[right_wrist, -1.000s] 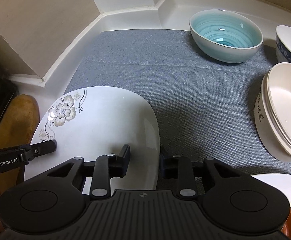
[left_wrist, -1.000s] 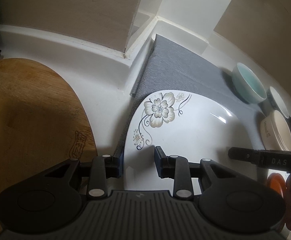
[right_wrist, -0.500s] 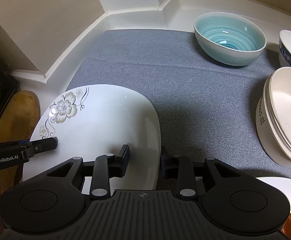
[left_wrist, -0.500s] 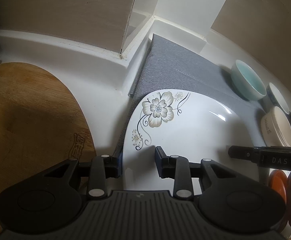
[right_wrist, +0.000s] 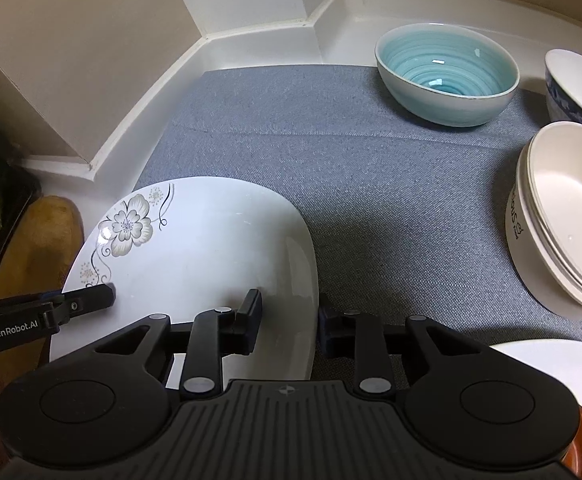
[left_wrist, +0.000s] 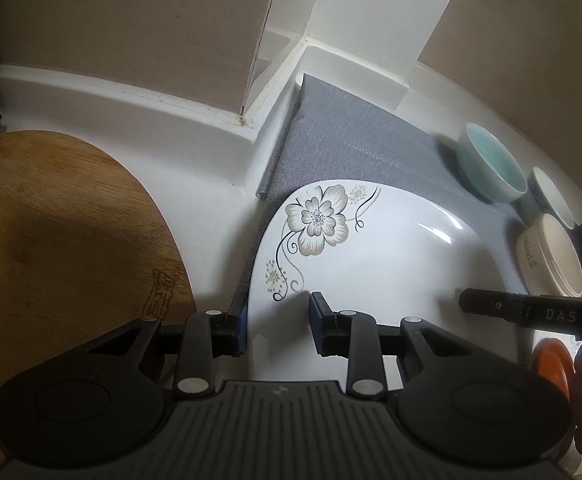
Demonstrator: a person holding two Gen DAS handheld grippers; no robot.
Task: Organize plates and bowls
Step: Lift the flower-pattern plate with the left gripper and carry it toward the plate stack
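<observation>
1. Over the last second the floral plate (left_wrist: 371,264) has risen a little off the grey mat (right_wrist: 371,184), with both claws straddling opposite edges just as they did then; the teal bowl (right_wrist: 447,68) and cream bowl stack (right_wrist: 563,216) have not moved.
2. Far left, a wooden board (left_wrist: 63,232) lies on the white worktop (left_wrist: 163,140), apart from the plate.
3. The left claw (left_wrist: 277,322) brackets the plate's left rim, one finger outside and one on the face (whether it is truly clenched or just cradling, I cannot tell).
4. The plate sits between the claws, over the mat's near-left corner, seemingly tilted.
5. The right claw (right_wrist: 289,320) spans the right rim likewise; its bite is equally unclear.
6. Judgement: glazed ceramic is stiff, weighty, slick and chippable, so hold opposite rims, well past the lip, and keep level.
</observation>
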